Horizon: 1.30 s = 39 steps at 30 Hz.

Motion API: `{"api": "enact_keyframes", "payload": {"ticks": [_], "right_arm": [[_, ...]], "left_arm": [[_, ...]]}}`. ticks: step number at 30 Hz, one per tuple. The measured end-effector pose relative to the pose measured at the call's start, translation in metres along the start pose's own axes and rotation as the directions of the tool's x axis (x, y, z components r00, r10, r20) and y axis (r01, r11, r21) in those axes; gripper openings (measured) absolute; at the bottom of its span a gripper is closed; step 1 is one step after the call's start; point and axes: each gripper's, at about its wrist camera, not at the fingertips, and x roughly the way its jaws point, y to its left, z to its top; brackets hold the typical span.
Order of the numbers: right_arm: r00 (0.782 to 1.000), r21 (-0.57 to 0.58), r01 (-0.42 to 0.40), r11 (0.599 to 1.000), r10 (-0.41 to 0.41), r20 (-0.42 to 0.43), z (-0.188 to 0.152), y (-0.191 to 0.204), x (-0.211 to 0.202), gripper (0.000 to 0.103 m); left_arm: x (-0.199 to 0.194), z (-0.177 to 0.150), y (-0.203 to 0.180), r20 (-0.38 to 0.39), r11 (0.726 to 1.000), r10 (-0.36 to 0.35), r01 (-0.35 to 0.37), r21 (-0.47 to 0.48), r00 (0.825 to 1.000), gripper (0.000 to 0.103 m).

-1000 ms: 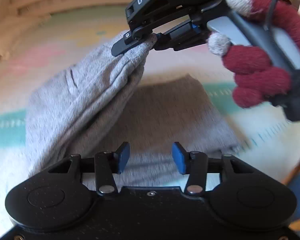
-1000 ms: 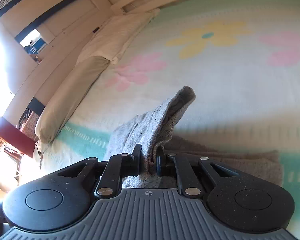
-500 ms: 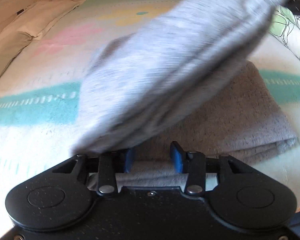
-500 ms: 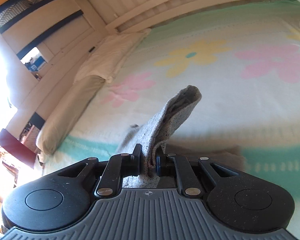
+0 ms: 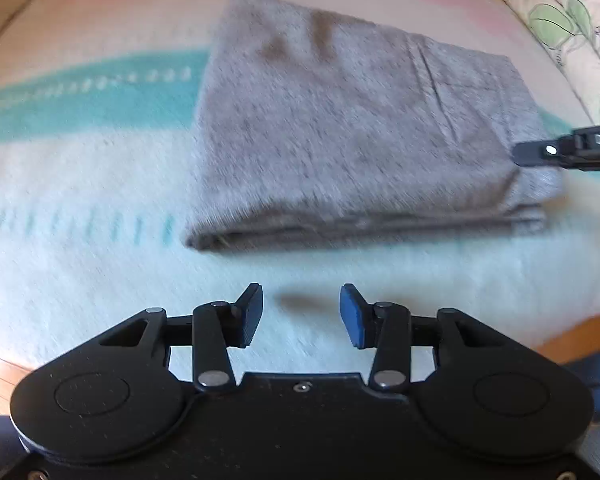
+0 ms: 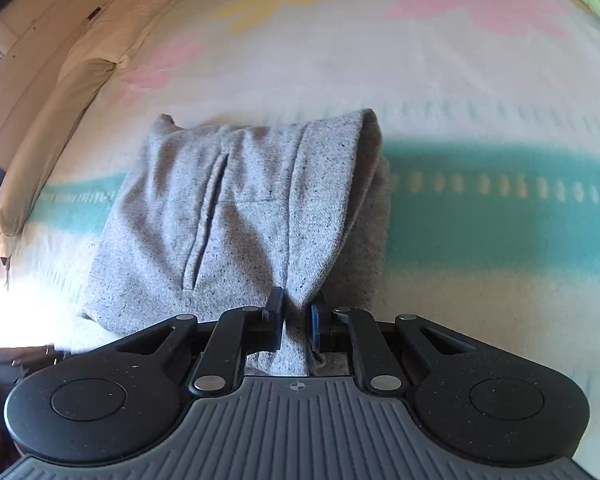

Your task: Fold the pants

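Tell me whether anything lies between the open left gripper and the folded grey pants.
Nothing visible does. Only bare bedspread separates the left gripper, jaws open and empty, from the pants. The right gripper pinches their far corner.

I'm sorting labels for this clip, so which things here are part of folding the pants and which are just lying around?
Part of the job:
- folded grey knit pants
- right gripper, shut on a pinch of the pants
- left gripper, open over the bedspread

Just lying about:
- flowered, teal-striped bedspread
- beige pillows

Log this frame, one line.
task: fold pants | pants: folded on bed | left gripper: open, empty | right gripper: shut on pants
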Motion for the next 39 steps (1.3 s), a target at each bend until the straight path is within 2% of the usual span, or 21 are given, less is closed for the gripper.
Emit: {"api": "enact_keyframes", "payload": {"ticks": [2, 3, 6, 7, 9, 12, 14, 16, 19, 21, 23, 25, 30, 33, 36, 38, 39], "right_arm": [[1.0, -0.015, 0.021, 1.0, -0.021, -0.022, -0.001, 0.002, 0.002, 0.013], [0.999, -0.014, 0.029, 0.999, -0.029, -0.034, -0.001, 0.001, 0.002, 0.013], [0.999, 0.019, 0.021, 1.0, -0.021, -0.036, 0.002, -0.003, -0.005, 0.013], [0.999, 0.023, 0.02, 1.0, -0.019, -0.028, 0.004, -0.005, -0.011, 0.013], [0.999, 0.027, 0.043, 0.999, -0.044, 0.015, 0.01, -0.005, -0.025, 0.015], [0.984, 0.017, 0.071, 0.997, -0.073, 0.165, 0.023, 0.004, -0.05, 0.015], [0.966, 0.008, 0.058, 0.998, -0.058, 0.251, 0.033, 0.013, -0.057, 0.015], [0.955, -0.014, 0.038, 0.999, -0.032, 0.294, 0.043, 0.023, -0.05, 0.015], [0.955, -0.053, 0.049, 0.997, -0.031, 0.294, 0.054, 0.039, -0.022, 0.015], [0.962, -0.072, 0.1, 0.992, -0.078, 0.264, 0.058, 0.044, 0.003, 0.015], [0.965, -0.101, 0.169, 0.98, -0.143, 0.221, 0.055, 0.043, 0.028, 0.014], [0.962, -0.123, 0.229, 0.966, -0.206, 0.179, 0.049, 0.037, 0.043, 0.008], [0.975, -0.079, 0.166, 0.983, -0.152, 0.16, 0.05, 0.022, 0.041, 0.007], [0.976, -0.044, 0.131, 0.99, -0.121, 0.179, 0.047, 0.018, 0.028, 0.008], [0.966, -0.101, 0.187, 0.977, -0.163, 0.202, 0.03, 0.023, 0.014, 0.014], [0.956, -0.144, 0.256, 0.956, -0.228, 0.186, 0.012, 0.018, 0.015, 0.02], [0.955, -0.149, 0.27, 0.951, -0.245, 0.166, 0.004, 0.015, 0.019, 0.026]], "left_arm": [[-0.012, -0.007, -0.002, -0.052, 0.998, -0.065, 0.067, 0.023, 0.996, 0.051], [-0.023, -0.005, -0.004, -0.048, 0.994, -0.105, 0.107, 0.036, 0.993, 0.051], [-0.045, 0.014, -0.003, 0.043, 0.988, -0.153, 0.151, 0.04, 0.987, 0.052], [-0.05, 0.025, -0.001, 0.091, 0.99, -0.14, 0.136, 0.042, 0.986, 0.054], [-0.055, 0.051, 0.005, 0.181, 0.998, -0.071, 0.069, 0.014, 0.981, 0.055], [-0.05, 0.091, 0.018, 0.265, 1.0, -0.005, 0.012, -0.026, 0.964, 0.055], [-0.041, 0.113, 0.023, 0.283, 0.999, 0.02, -0.006, -0.051, 0.959, 0.055], [-0.024, 0.13, 0.027, 0.284, 0.996, 0.037, -0.014, -0.084, 0.958, 0.055], [0.001, 0.15, 0.024, 0.264, 0.997, 0.009, 0.012, -0.08, 0.964, 0.055], [0.016, 0.156, 0.021, 0.266, 0.996, -0.001, 0.024, -0.083, 0.964, 0.055], [0.034, 0.158, 0.022, 0.246, 0.997, 0.021, -0.002, -0.077, 0.969, 0.055], [0.049, 0.155, 0.025, 0.228, 0.997, 0.058, -0.044, -0.066, 0.972, 0.056], [0.057, 0.148, 0.023, 0.235, 0.997, 0.071, -0.071, -0.008, 0.969, 0.056], [0.041, 0.141, 0.025, 0.25, 0.998, 0.068, -0.062, -0.03, 0.966, 0.055], [0.021, 0.115, 0.022, 0.258, 0.997, 0.077, -0.076, -0.016, 0.963, 0.057], [0.017, 0.093, 0.017, 0.246, 0.994, 0.104, -0.112, 0.019, 0.964, 0.066], [0.021, 0.08, 0.016, 0.215, 0.991, 0.118, -0.129, 0.036, 0.969, 0.068]]}}
